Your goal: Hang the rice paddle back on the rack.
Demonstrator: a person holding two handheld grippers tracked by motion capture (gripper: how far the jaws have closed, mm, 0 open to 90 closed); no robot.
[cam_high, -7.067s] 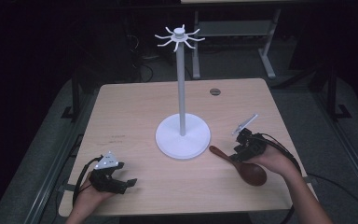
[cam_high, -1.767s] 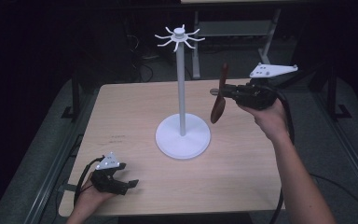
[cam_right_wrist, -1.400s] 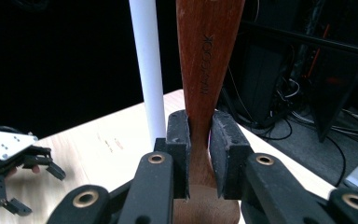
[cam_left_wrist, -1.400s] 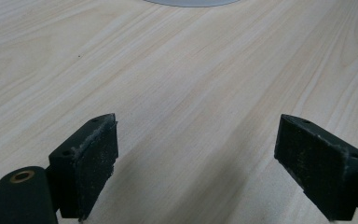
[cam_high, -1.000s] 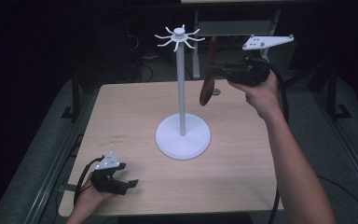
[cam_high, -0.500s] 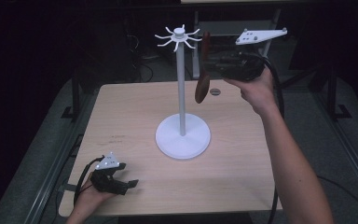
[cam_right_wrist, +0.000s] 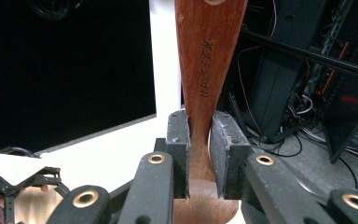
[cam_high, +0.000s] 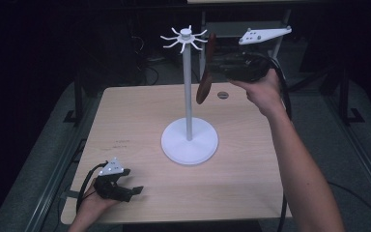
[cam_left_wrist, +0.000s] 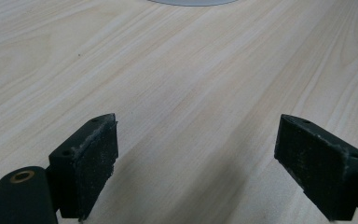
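The right gripper (cam_high: 217,65) is clamped on the neck of a wooden spoon (cam_high: 205,79), its two black pads pressing the handle just above the bowl, as the right gripper view shows close up (cam_right_wrist: 200,154). It is held up in the air at the far right of the scene, level with the upper part of the white stand (cam_high: 189,96), and the spoon hangs nearly upright with its bowl down and its handle end up beside the ring of hooks (cam_high: 185,37) at the top of the pole. The spoon is just right of the pole; whether its tip touches a hook I cannot tell. The stand's round base sits in the middle of the wooden table (cam_high: 125,116), with a small dark disc (cam_high: 222,95) on the far side. At the near left corner the left gripper (cam_high: 125,191) rests on the tabletop, its jaws wide apart with only bare wood between them (cam_left_wrist: 196,154)
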